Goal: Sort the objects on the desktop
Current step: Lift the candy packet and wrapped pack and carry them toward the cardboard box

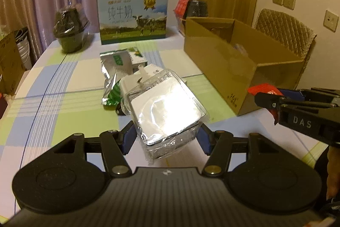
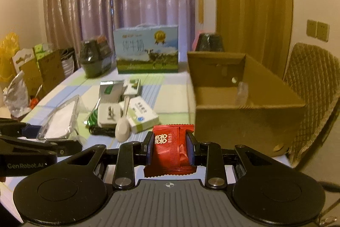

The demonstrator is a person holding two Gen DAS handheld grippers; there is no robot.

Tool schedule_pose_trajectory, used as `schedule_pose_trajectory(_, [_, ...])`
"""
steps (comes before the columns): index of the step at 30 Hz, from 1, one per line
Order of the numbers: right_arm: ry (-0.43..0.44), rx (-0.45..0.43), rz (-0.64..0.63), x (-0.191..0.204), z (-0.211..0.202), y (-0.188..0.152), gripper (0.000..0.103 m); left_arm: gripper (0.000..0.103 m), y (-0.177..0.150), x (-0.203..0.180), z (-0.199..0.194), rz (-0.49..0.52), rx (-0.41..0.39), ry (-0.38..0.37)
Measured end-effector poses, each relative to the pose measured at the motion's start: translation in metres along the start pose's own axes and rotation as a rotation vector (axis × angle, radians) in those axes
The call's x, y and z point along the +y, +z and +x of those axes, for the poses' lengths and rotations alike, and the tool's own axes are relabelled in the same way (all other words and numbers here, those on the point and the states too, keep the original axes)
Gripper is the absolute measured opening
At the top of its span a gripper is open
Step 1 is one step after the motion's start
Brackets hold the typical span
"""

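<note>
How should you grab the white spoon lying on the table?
Grip the white spoon by its thin handle, coming from above, fingers either side. The handle leans on the white and green box, so it sits raised; the rounded bowl would likely slip.

The left gripper (image 1: 167,137) is held above the table with its two blue-padded fingers (image 1: 128,138) pressed on a clear plastic package (image 1: 167,107), while the right gripper (image 2: 171,147), held level beside it, pinches a red packet (image 2: 170,150) between its fingers.
</note>
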State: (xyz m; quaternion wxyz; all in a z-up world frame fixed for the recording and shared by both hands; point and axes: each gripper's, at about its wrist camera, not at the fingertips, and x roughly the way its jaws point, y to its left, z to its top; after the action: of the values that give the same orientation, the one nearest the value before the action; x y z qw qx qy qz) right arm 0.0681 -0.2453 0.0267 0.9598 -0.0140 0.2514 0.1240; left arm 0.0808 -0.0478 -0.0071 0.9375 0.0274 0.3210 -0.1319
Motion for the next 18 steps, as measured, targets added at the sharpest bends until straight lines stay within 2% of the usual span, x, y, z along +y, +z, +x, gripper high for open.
schedule_pose_trajectory(11, [-0.082, -0.082, 0.023, -0.047, -0.011, 0.044, 0.028, 0.055, 0.039, -0.035, -0.004, 0.023, -0.051, -0.071])
schedule_pose_trajectory(18, [-0.127, -0.090, 0.033, -0.089, 0.003, 0.067, 0.028, 0.055, 0.072, -0.068, 0.015, 0.042, -0.074, -0.146])
